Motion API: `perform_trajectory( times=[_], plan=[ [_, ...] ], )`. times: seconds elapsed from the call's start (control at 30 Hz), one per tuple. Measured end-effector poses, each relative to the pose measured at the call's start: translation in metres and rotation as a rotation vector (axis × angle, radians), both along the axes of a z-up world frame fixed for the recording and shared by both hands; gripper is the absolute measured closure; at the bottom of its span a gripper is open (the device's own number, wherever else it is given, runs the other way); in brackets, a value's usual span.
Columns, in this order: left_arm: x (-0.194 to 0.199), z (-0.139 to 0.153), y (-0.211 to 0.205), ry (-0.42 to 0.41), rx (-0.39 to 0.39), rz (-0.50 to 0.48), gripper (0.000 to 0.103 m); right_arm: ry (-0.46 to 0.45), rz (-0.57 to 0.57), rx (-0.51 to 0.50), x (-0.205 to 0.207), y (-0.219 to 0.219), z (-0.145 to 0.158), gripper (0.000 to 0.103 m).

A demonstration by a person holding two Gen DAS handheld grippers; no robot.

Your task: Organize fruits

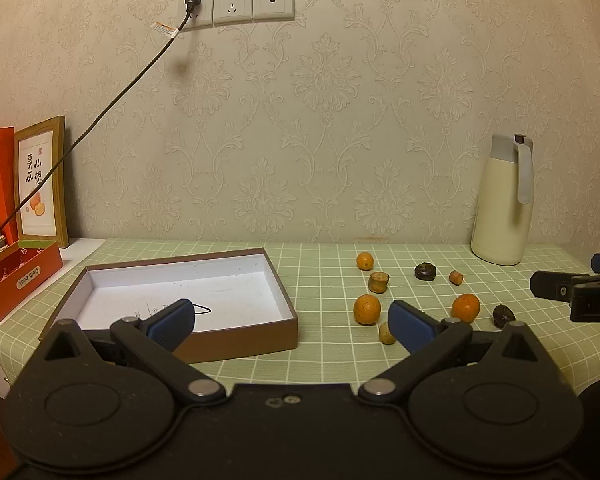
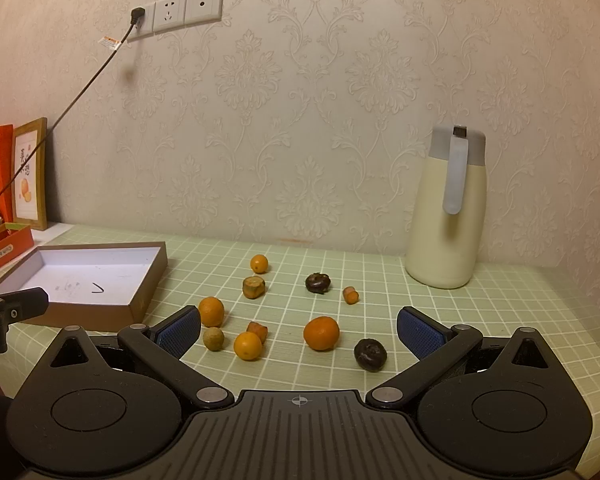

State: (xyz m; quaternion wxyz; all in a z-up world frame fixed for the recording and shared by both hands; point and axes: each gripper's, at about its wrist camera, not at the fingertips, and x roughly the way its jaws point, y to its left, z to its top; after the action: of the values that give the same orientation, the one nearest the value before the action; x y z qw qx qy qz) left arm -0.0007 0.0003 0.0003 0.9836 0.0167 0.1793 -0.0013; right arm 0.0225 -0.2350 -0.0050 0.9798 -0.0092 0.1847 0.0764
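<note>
Left wrist view: left gripper (image 1: pixel 292 322) spread wide, empty, box (image 1: pixel 288 300) at eleven o'clock, fruits (image 1: pixel 367 309) at one o'clock

Right wrist view: right gripper (image 2: pixel 299 330) gapes empty; orange (image 2: pixel 321 333) dead ahead at twelve o'clock between its fingers, so the right hand is nearer
</note>
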Motion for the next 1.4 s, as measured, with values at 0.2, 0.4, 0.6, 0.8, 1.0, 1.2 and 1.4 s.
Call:
perform_trajectory(
  times=[0.2,0.4,0.6,0.8,1.0,1.2,1.4],
  plan=[
    [0.0003,-0.0001,-0.0002,0.001,0.001,0.0,0.006,0.0,0.0,0.0,0.001,-0.0019,0.0013,0.0],
    [0.0001,0.0,0.0,0.0,0.0,0.0,0.006,-0.001,0.0,0.0,0.0009,-0.0021,0.0011,0.0],
    [-0.0001,0.0,0.0,0.0,0.001,0.0,0.006,-0.001,0.0,0.001,0.0002,-0.0021,0.0022,0.0],
    [0.0002,-0.0001,-0.0003,0.0,0.002,0.0,0.006,-0.002,-0.001,0.002,0.0,-0.002,0.0018,0.0],
    [0.0001,-0.0001,-0.0002,0.0,0.002,-0.001,0.006,-0.002,-0.001,0.0,-0.0001,-0.0018,0.0018,0.0],
    [0.0002,-0.0001,-0.0003,-0.001,0.002,-0.001,0.006,-0.002,-0.001,0.0,-0.0001,-0.0017,0.0019,0.0],
    [0.0,-0.0001,-0.0002,0.0,0.003,-0.001,0.006,-0.003,-0.001,0.0,-0.0001,-0.0014,0.002,0.0]
  ],
)
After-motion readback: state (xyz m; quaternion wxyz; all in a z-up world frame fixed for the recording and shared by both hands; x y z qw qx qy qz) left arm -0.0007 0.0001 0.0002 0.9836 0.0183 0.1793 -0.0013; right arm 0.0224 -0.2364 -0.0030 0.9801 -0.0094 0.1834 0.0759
